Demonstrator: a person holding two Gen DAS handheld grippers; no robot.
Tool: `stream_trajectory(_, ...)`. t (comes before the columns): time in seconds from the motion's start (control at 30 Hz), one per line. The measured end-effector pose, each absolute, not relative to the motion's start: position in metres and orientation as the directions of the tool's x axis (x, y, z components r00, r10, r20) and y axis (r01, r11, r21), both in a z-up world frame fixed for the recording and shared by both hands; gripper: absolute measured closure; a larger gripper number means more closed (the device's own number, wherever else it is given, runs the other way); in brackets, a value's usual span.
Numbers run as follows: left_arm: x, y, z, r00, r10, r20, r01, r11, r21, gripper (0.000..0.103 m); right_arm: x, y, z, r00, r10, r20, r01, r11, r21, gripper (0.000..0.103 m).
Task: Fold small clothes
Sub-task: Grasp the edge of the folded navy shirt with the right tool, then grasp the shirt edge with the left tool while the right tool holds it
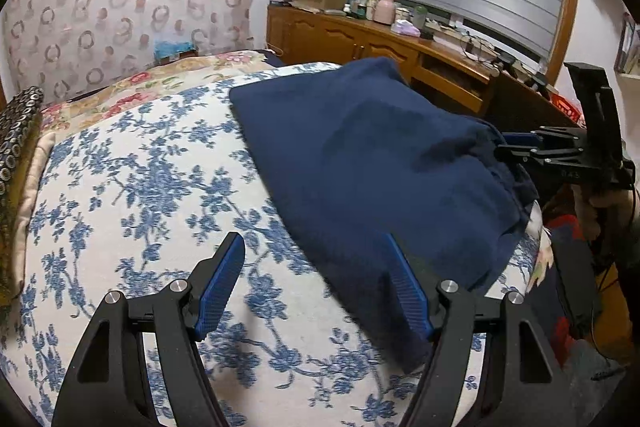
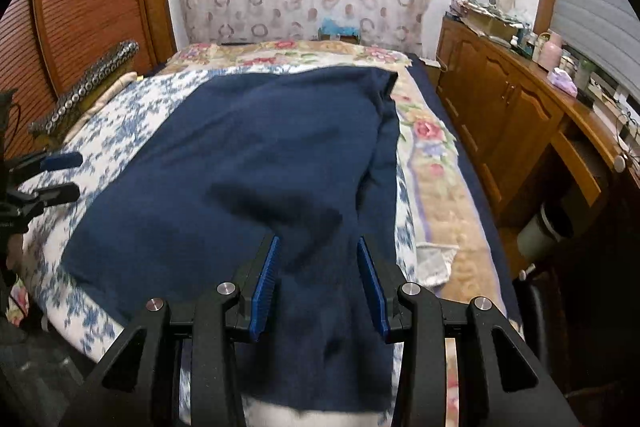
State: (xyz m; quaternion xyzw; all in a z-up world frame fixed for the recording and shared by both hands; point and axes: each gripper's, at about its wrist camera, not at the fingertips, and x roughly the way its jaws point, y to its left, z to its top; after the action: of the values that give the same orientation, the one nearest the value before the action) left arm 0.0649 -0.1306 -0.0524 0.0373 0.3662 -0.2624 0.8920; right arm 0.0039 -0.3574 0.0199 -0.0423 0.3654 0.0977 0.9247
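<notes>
Navy garment [image 2: 240, 163] spread flat on the bed [image 1: 132, 179], over a bedcover with blue flower print. Left gripper [image 1: 316, 283] with jaws wide apart, holding nothing; near corner of the cloth just reaching the right blue pad, the other pad over bare bedcover. Right gripper [image 2: 320, 283] with jaws about half apart, a hanging fold of the navy cloth between the pads, not clearly pressed. Hard to tell if the pads touch the cloth. Lower edge of the garment blurred and cut off behind the right gripper. Soft, matte knit fabric with shallow wrinkles. Ribbed blue pads on black plastic fingers. Wooden cabinet [image 2: 500, 115] beside the bed.
</notes>
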Motion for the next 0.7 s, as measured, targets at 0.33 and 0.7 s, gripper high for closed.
stream_trajectory(0.33,0.058,-0.149,-0.061,0.547,-0.452,-0.704,0.533,0.837,-0.123,0.030,-0.009,-0.357,0.015,0.672,0.142,-0.726,-0.216,0.976,-0.008,0.062)
stream_trajectory(0.7,0.055,-0.155,-0.062,0.517,-0.463,-0.720,0.550,0.824,-0.135,0.030,-0.021,-0.363,0.036,0.685,0.158,-0.711,-0.253,0.967,-0.029,0.096)
